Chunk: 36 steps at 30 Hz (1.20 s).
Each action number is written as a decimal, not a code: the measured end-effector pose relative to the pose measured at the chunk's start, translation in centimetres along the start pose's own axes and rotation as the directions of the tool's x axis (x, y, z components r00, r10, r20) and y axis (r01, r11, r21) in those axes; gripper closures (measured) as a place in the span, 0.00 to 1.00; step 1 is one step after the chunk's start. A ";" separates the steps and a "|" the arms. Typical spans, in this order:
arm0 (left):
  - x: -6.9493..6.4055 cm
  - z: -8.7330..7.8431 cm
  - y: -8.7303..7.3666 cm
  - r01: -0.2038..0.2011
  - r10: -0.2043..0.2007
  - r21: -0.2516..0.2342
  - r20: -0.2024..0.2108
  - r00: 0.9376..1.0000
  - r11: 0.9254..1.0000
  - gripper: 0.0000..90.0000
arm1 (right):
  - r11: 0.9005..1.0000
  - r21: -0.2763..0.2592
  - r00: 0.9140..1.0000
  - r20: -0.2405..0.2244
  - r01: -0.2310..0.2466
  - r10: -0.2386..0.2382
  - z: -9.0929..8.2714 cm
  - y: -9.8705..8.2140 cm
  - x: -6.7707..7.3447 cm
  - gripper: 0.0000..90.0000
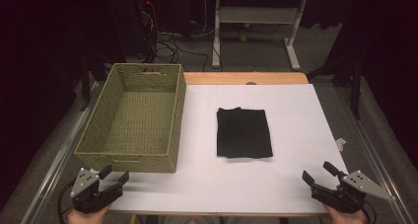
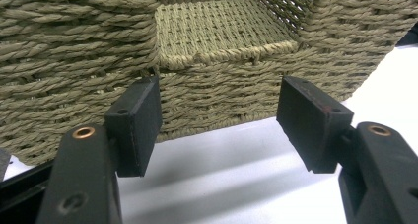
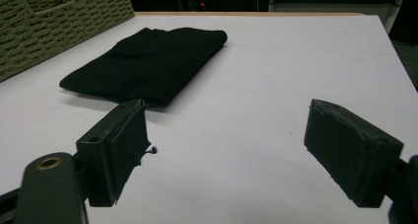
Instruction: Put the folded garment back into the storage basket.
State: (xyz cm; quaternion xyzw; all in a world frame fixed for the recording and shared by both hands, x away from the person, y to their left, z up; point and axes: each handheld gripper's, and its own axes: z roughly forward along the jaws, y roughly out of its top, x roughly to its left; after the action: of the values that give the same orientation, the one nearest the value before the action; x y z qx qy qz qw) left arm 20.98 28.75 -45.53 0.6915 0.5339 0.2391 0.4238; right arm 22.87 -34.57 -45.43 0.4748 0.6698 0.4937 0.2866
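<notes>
A folded black cloth (image 1: pixel 244 133) lies flat in the middle of the white table (image 1: pixel 276 179); it also shows in the right gripper view as a black cloth (image 3: pixel 148 66) ahead and to the left. A woven green basket (image 1: pixel 135 116) stands empty on the table's left side. My left gripper (image 1: pixel 114 176) sits at the near left edge, open, its jaws facing the basket's front wall (image 2: pixel 217 91) with nothing between them. My right gripper (image 1: pixel 319 173) rests at the near right corner, open and empty, pointing toward the cloth.
The table's wooden far edge (image 1: pixel 241 78) borders a carpeted floor with cables and a white desk frame (image 1: pixel 256 17). A small white scrap (image 1: pixel 340 143) lies off the table's right side. Bare white surface lies between the cloth and both grippers.
</notes>
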 end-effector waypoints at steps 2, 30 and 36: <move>0.0 0.0 0.0 0.001 -0.001 0.000 0.000 1.000 1.000 0.34 | 1.000 0.001 1.000 -0.001 0.001 -0.001 0.0 0.0 0.0 0.20; -0.9 -0.6 0.2 -0.035 0.035 -0.024 0.000 0.999 0.999 0.34 | 0.999 0.025 1.000 -0.004 0.029 -0.029 0.3 -0.1 0.3 0.22; -1.3 -0.6 0.4 -0.043 0.044 -0.030 0.016 0.999 0.999 0.34 | 0.999 0.030 0.999 -0.007 0.036 -0.035 0.4 0.0 0.4 0.22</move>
State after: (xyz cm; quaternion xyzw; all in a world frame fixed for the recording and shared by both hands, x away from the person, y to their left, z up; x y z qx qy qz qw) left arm 20.31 27.69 -44.66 0.6985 0.5116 0.2504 0.4331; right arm 23.03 -34.02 -45.58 0.4653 0.6864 0.4802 0.2860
